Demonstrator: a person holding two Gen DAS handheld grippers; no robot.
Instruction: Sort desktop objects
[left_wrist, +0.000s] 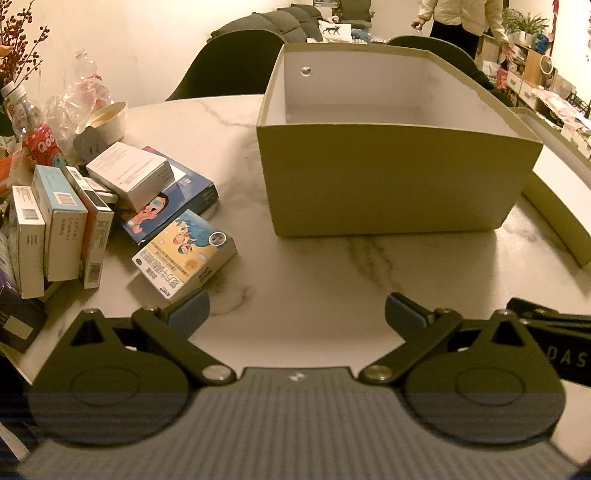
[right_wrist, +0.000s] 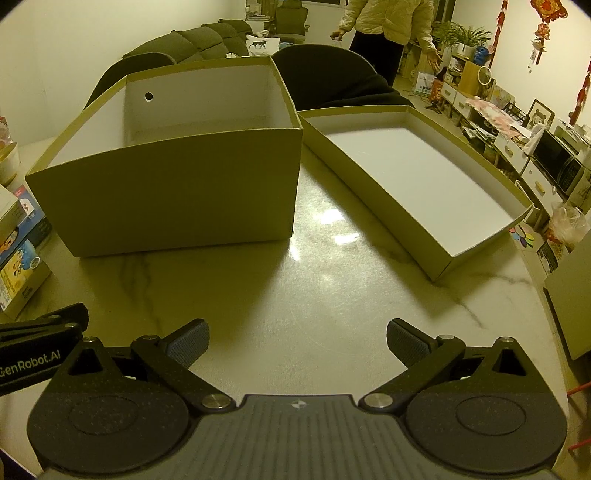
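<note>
- Left gripper (left_wrist: 297, 310): jaws spread wide, nothing between them, hovering low over the desk (left_wrist: 314, 280).
- Right gripper (right_wrist: 297, 341): likewise wide open and empty, over bare marble.
- The things to sort sit in a pile at about 10 o'clock from the left gripper: a yellow carton (left_wrist: 184, 254) nearest, just beyond the left fingertip, lying flat with its long axis running from 7 to 1 o'clock.
- Behind it lies a blue box (left_wrist: 184, 199) with a white box (left_wrist: 131, 173) resting on top; at 9 o'clock a row of upright cartons (left_wrist: 59, 229) stands side by side, touching.
- The open box (left_wrist: 399, 177) stands at 12 to 1 o'clock from the left gripper, empty as far as its inside shows.
- From the right gripper the box is at 11 o'clock and its lid (right_wrist: 417, 177) lies upturned at 1 o'clock, touching the box's corner.
- Judgement: the left gripper is the nearer to the pile; the yellow carton is the likely first pick, and the jaws would need to close across its short side, so some wrist turn seems called for.
- Surface: glossy pale marble with grey veins; a flat carton may slide when nudged.
- Room: chairs (left_wrist: 236, 62) behind the desk, a sofa, shelves with plants at 2 o'clock, and a person (right_wrist: 388, 33) standing well away.
</note>
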